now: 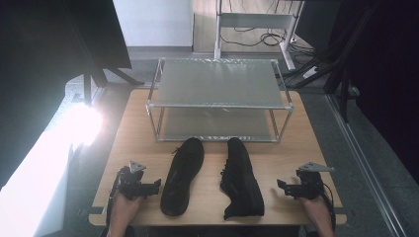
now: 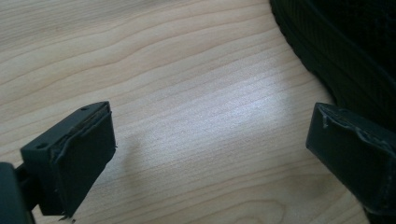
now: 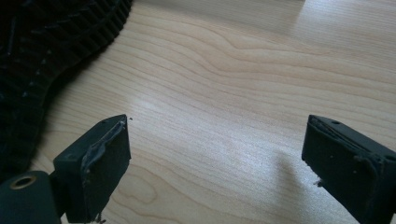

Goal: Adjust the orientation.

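Two black shoes lie on the wooden table [image 1: 138, 128] in front of a two-tier metal rack [image 1: 217, 98]. The left shoe [image 1: 183, 175] lies on its side with the sole showing, and its edge fills the top right of the left gripper view [image 2: 345, 46]. The right shoe [image 1: 241, 180] stands upright, its sole edge [image 3: 42, 51] at the top left of the right gripper view. My left gripper [image 1: 157, 185] rests near the front left of the table, open, with bare wood between its jaws [image 2: 210, 144]. My right gripper [image 1: 281, 186] sits at the front right, open and empty [image 3: 215, 158].
The rack has two frosted shelves, both bare, at the table's far side. A bright lamp glare [image 1: 81, 123] lies off the table's left edge. Dark stands and cables [image 1: 306, 69] crowd the floor behind and to the right.
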Demonstrator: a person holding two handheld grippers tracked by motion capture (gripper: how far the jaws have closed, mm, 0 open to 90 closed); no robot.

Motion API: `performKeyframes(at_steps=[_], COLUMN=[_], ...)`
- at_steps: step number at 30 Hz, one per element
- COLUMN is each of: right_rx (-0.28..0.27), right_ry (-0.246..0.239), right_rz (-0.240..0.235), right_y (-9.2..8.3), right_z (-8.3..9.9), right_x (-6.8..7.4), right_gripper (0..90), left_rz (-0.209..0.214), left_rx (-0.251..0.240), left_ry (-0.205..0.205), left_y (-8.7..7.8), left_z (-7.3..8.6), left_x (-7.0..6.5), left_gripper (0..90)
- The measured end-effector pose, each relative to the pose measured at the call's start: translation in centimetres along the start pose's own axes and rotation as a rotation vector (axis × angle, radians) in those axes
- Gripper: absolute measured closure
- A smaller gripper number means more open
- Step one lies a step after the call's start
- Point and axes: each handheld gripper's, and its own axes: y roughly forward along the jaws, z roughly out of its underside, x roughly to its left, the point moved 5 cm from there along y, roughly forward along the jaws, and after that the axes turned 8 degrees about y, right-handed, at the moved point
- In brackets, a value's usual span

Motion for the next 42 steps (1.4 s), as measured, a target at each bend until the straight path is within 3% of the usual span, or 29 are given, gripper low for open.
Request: performKeyframes(at_steps=[6,11,21,31,34,35,42], right_rx=[-0.017,-0.038,-0.03,-0.017,-0.016,-0.016,-0.017], right_ry=[-0.003,0.013,0.004,0.005,0.003,0.003,0.003], right_rz=[-0.002,0.018,0.009,0.02,0.018,0.018,0.013], right_y=[-0.1,-0.1,0.0,0.1,0.2,0.2,0.2], right_z=[-0.1,-0.2,-0.2,-0.1,-0.1,-0.1,-0.1], right_x=[0.0,-0.2,0.0,0.0,0.1,0.1,0.2], right_gripper=[8.5,3.0,3.2,6.6,6.8,6.9,7.5], left_rz=[-0.01,-0.008,0.001,0.034,0.044,0.03,0.036], left_rx=[0.006,0.003,0.004,0.027,0.033,0.035,0.039], left_ry=[0.012,0.013,0.002,0.06,0.095,0.101,0.111], left_y=[0.0,-0.1,0.0,0.3,0.5,0.5,0.4], left_z=[0.0,-0.1,0.2,0.5,0.3,0.3,0.4], left_x=[0.0,-0.1,0.2,-0.6,-1.3,-1.4,-1.8], left_gripper=[3.5,0.0,0.0,0.0,0.0,0.0,1.9])
